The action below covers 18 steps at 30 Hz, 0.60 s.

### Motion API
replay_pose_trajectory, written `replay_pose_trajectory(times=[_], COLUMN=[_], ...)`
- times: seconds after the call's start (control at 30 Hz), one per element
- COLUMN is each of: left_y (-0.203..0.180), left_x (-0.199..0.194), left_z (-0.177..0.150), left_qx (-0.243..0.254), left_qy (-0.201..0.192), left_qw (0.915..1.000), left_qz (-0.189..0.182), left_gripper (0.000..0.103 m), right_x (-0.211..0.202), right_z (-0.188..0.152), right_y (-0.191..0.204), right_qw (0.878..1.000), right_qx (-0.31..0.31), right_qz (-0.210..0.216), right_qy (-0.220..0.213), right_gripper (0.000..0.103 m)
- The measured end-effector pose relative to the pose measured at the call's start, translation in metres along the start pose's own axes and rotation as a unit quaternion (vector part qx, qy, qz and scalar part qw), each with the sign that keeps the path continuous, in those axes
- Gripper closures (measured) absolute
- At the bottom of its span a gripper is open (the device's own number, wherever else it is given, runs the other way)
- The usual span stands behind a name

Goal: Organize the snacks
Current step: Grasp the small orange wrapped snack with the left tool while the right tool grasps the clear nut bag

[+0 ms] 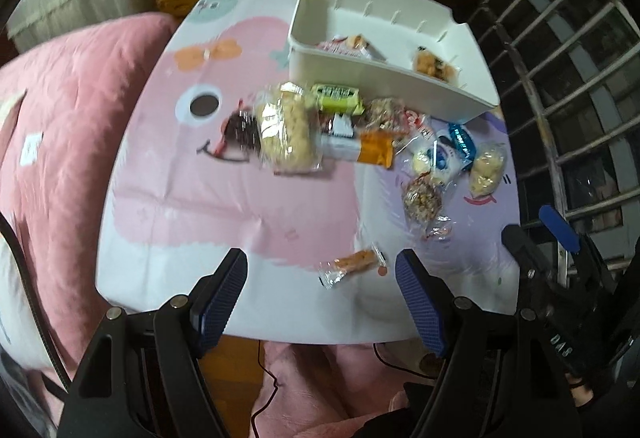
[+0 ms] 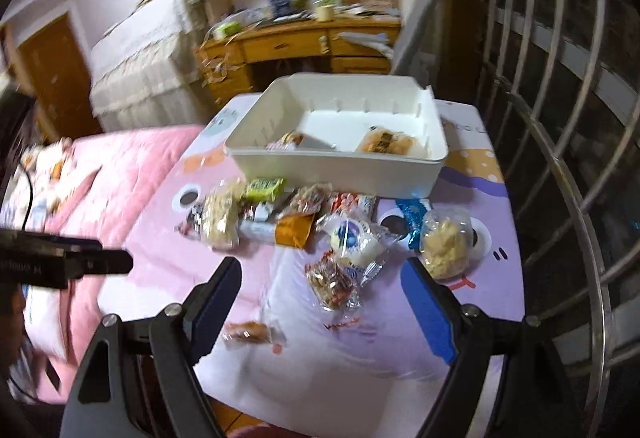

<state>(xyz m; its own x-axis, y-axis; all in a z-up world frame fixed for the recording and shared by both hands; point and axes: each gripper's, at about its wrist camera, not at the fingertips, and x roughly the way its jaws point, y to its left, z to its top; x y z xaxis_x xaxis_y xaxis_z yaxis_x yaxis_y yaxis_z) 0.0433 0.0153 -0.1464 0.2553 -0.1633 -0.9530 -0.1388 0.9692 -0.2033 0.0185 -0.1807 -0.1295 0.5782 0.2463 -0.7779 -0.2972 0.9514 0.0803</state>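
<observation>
- The left gripper (image 1: pixel 320 290) is held with its jaws spread wide and nothing between them, above the near edge of the table (image 1: pixel 248 222).
- The right gripper (image 2: pixel 320 302) is likewise wide apart and empty, poised over the near right part of the same table.
- The white bin (image 1: pixel 400 50) stands well ahead of both grippers, at the far side. Two wrapped snacks already lie on its floor; most of its floor is bare.
- The loose snack pile (image 1: pixel 320 126) lies between the grippers and the bin, just in front of the bin's near wall.
- The small orange bar (image 1: pixel 354 264) lies alone, nearest the left gripper, just ahead of and slightly right of its jaw gap. In the right wrist view it sits ahead of the left finger.
- The clear nut-cluster packet (image 2: pixel 332 280) lies directly ahead of the right gripper, between its fingers in view.
- Recommended step: take an isolated item first. Centre the jaws over the packet body, not the crinkled film ends, then close gently; film wrappers probably slip and contents may crush.
- Lift clear of the bin's near wall before releasing over bare floor.
- Legible writing: "DAS" on the right gripper's body, seen at the right of the left wrist view. Packet labels are too blurred to read.
</observation>
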Motion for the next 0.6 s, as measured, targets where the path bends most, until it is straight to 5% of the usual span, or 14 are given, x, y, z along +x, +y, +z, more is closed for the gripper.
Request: replay_pose_trajectory(times=[0.6], left_y=[-0.027], left_x=[0.107], left_z=[-0.027], left_qx=[-0.142], left_qy=[0.108], left_qw=[0.9834], left_qz=[0.035], left_gripper=[0.028], right_x=[0.079], right_z=[-0.031], right_y=[-0.025], right_qw=[0.981], right_qx=[-0.163], right_qz=[0.093], right_qy=[0.051], right_gripper=[0.021])
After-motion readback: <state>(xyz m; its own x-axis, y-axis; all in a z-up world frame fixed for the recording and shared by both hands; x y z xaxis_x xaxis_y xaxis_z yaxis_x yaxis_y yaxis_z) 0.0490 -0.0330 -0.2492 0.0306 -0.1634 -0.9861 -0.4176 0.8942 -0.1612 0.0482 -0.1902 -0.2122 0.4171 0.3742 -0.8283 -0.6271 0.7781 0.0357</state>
